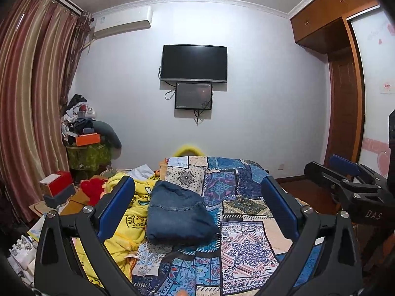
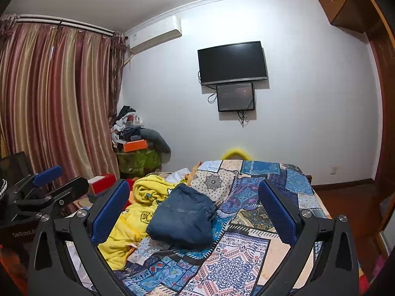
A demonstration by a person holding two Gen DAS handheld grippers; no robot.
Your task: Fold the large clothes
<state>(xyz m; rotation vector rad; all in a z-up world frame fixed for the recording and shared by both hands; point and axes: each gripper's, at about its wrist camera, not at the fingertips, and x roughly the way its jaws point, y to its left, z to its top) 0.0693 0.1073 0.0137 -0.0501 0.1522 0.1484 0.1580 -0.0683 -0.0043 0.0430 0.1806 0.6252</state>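
Observation:
A folded blue denim garment (image 1: 179, 213) lies on the patchwork bedspread (image 1: 246, 246), and it also shows in the right wrist view (image 2: 182, 217). My left gripper (image 1: 197, 197) is open and empty, held above the bed with the denim between and beyond its blue pads (image 1: 116, 207). My right gripper (image 2: 195, 199) is open and empty too, raised over the bed in front of the denim. The right gripper also shows at the right edge of the left wrist view (image 1: 345, 180). The left gripper shows at the left edge of the right wrist view (image 2: 49, 187).
A crumpled yellow blanket (image 1: 128, 222) lies left of the denim. Red and grey boxes (image 1: 58, 187) and clutter stand at the bed's left side by the curtains (image 1: 32, 98). A pile of clothes (image 1: 84, 125) stands in the corner. A wardrobe (image 1: 345, 86) is at the right.

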